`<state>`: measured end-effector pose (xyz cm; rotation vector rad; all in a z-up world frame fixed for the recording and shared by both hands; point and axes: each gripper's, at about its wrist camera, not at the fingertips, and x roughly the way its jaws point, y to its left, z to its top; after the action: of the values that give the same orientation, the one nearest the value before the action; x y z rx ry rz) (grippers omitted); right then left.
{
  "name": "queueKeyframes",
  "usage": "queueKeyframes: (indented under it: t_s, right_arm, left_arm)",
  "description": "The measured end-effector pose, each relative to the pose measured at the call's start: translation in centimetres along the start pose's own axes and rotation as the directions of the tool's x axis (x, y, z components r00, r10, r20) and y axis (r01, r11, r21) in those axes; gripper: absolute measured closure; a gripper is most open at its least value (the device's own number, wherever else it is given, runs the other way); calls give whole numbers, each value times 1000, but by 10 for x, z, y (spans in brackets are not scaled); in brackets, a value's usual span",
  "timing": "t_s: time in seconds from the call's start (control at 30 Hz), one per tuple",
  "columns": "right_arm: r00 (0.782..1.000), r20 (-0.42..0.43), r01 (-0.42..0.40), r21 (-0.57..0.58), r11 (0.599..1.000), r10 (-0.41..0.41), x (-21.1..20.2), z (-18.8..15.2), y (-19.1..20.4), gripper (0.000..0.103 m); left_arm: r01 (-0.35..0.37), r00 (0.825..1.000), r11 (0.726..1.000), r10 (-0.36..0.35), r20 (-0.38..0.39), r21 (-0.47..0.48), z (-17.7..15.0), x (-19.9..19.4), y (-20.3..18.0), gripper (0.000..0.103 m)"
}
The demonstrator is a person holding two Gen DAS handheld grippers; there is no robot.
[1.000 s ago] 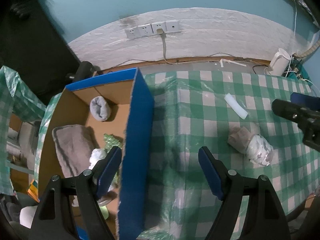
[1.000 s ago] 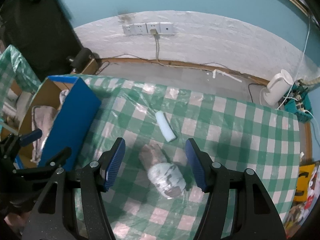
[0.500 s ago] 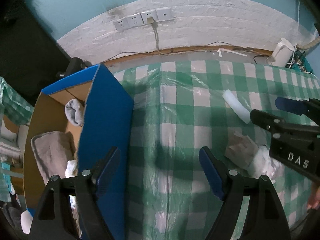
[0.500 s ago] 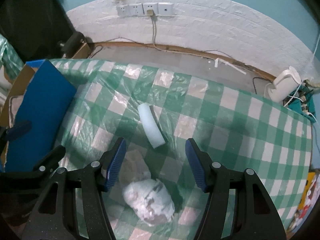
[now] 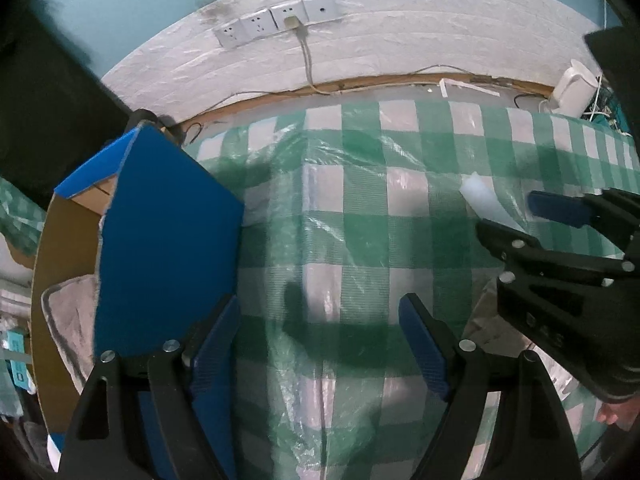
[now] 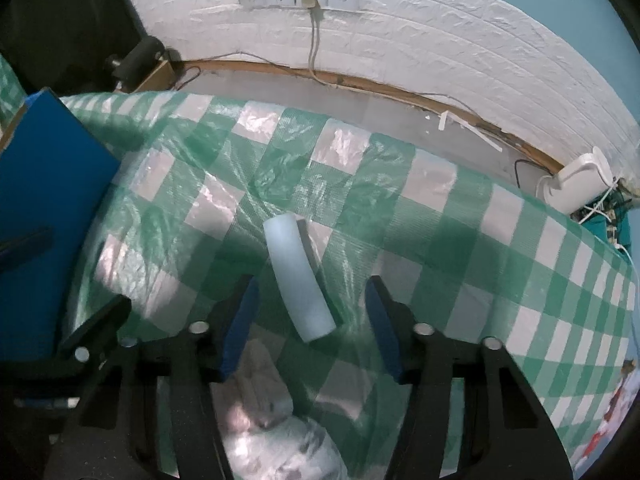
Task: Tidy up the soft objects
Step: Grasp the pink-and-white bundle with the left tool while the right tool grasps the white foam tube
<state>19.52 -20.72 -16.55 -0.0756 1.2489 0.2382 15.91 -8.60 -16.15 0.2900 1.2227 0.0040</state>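
A white brick wall with a row of sockets backs a table under a green-and-white checked cloth.

In the left wrist view, the left gripper hangs over bare cloth with its blue-padded jaws spread wide and nothing between them. At nine o'clock stands a cardboard box with a blue outer wall, and a grey towel lies inside it. At three o'clock the right gripper reaches in, and the end of a white foam tube shows just beyond its tips.

The right wrist view shows the tube whole: slightly curved, flat on the cloth, its near end lying between that gripper's open jaws without touching either pad. Only here, at six o'clock beneath the gripper, does a crumpled white-and-grey bundle appear. A white kettle sits at two o'clock past the table edge, and the box's blue wall is at nine o'clock.
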Motion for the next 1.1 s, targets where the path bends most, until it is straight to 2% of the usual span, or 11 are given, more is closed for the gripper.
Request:
queueKeyframes:
  t_s: [0.07,0.13,0.2,0.23,0.37,0.73,0.9,1.1]
  right_arm:
    - [1000,-8,-4,-10,1000,4,6,1,3,61]
    - [1000,-3,13,-30,999,-13,8,1,8,62]
    - [1000,5,14,-46,999,-14,7,2,11,73]
    - [1000,4,20,-54,998,-20,7,2,12,82]
    - [1000,4,25,-57,998,-25,3,-2,14,88]
    - [999,29,11,53,999,-13,-32,-20,-19,89]
    - [999,39,4,103,995,-9,-51,-37,-36,89]
    - [999,48,16,139,990,-23,-71,-66,-54,89]
  left_arm:
    - [7,1000,1000,-7,-9,0,0,3,-1,21]
    - [8,1000,1000,-8,-18,-1,0,6,-1,21]
    - [10,1000,1000,-10,-22,-3,0,7,1,21]
    - [11,1000,1000,-11,-26,-6,0,8,1,21]
    - [26,999,1000,-26,-35,-18,-1,9,3,21]
    - [105,994,994,-106,-34,-17,-4,-9,-10,20]
    - [150,987,988,-151,-47,-26,-7,-16,-26,20]
    - [168,984,985,-170,-52,-37,-10,-24,-49,20]
